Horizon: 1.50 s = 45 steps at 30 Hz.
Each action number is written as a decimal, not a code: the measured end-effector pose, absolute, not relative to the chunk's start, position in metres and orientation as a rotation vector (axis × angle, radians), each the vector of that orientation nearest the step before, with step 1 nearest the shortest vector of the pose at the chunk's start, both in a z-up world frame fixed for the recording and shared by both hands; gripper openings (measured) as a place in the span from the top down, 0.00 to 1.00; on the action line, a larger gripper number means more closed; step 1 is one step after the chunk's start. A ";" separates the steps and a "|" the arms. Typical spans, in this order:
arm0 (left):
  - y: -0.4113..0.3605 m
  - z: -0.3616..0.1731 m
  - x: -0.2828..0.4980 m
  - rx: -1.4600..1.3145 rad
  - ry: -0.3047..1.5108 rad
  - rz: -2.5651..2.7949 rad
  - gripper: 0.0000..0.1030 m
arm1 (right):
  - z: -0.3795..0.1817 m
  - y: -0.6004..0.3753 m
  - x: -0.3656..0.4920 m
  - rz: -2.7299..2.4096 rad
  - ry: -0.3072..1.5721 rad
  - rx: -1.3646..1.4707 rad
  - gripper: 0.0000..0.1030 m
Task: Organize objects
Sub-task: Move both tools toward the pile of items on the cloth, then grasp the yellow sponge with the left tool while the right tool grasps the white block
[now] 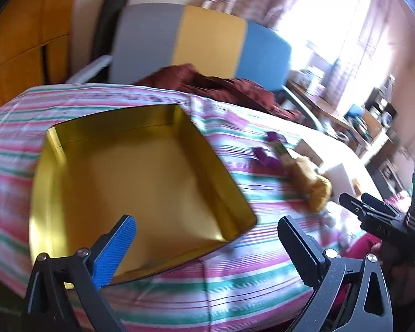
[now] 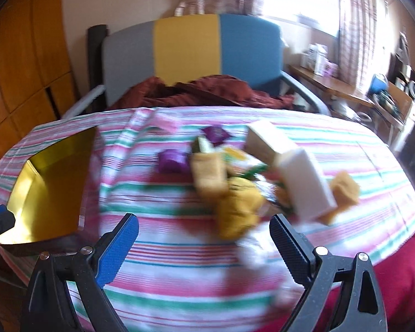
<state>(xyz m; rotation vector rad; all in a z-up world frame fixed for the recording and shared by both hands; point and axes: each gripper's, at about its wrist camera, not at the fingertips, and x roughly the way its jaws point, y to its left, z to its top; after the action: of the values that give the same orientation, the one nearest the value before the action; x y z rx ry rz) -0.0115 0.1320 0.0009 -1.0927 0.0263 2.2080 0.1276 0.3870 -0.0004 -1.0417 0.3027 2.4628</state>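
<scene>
An empty gold tin box (image 1: 141, 182) lies open on the striped cloth (image 1: 235, 285); it also shows at the left of the right wrist view (image 2: 49, 188). My left gripper (image 1: 207, 229) is open and empty, just over the tin's near right corner. My right gripper (image 2: 204, 229) is open and empty, in front of a blurred pile: a white box (image 2: 304, 182), a tan box (image 2: 268, 141), yellow packets (image 2: 240, 204), a biscuit pack (image 2: 207, 171), purple packets (image 2: 171, 160). The pile also shows in the left wrist view (image 1: 310, 177), with the right gripper (image 1: 373, 207) beside it.
A maroon cloth (image 2: 202, 91) is bunched at the far edge against a grey, yellow and blue chair back (image 2: 191, 49). A cluttered wooden desk (image 2: 340, 85) stands at the right under a bright window. A wooden wardrobe (image 2: 22, 63) is at the left.
</scene>
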 end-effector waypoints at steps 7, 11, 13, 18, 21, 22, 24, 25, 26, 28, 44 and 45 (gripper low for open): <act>0.195 0.008 -0.010 -1.055 0.105 2.035 0.00 | 0.006 0.440 0.169 2.332 0.328 -1.054 0.06; 0.230 0.006 -0.008 -1.080 0.135 1.938 0.00 | 0.006 0.465 0.192 2.263 0.360 -1.035 0.06; 0.247 0.003 -0.003 -1.062 0.172 1.920 0.00 | 0.005 0.475 0.199 2.236 0.380 -1.021 0.06; 0.293 -0.006 0.000 -1.104 0.251 1.871 0.00 | 0.002 0.492 0.207 2.212 0.451 -0.999 0.06; 0.314 -0.014 -0.008 -1.137 0.244 1.857 0.00 | 0.000 0.492 0.206 2.221 0.462 -1.007 0.06; 0.318 -0.017 -0.013 -1.159 0.225 1.858 0.00 | 0.000 0.492 0.205 2.226 0.461 -1.010 0.06; 0.327 -0.023 -0.024 -1.216 0.180 1.866 0.00 | -0.001 0.491 0.204 2.237 0.458 -1.016 0.06; 0.331 -0.026 -0.029 -1.237 0.160 1.874 0.00 | -0.002 0.491 0.204 2.242 0.463 -1.018 0.06; 0.336 -0.028 -0.033 -1.250 0.150 1.884 0.01 | -0.003 0.492 0.203 2.245 0.469 -1.020 0.06; 0.346 -0.034 -0.041 -1.280 0.128 1.877 0.01 | -0.004 0.492 0.203 2.253 0.477 -1.029 0.06; 0.408 -0.067 -0.066 -1.369 0.090 1.755 0.44 | 0.018 0.519 0.148 2.344 0.315 -1.121 0.09; 0.406 -0.070 -0.067 -1.372 0.086 1.749 0.51 | 0.018 0.521 0.139 2.351 0.283 -1.137 0.12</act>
<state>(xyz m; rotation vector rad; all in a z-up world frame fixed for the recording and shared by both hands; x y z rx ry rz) -0.0668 0.4056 -0.0699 -1.3720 0.0861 1.7489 0.1391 0.5211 0.0183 -1.1372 0.2834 2.3514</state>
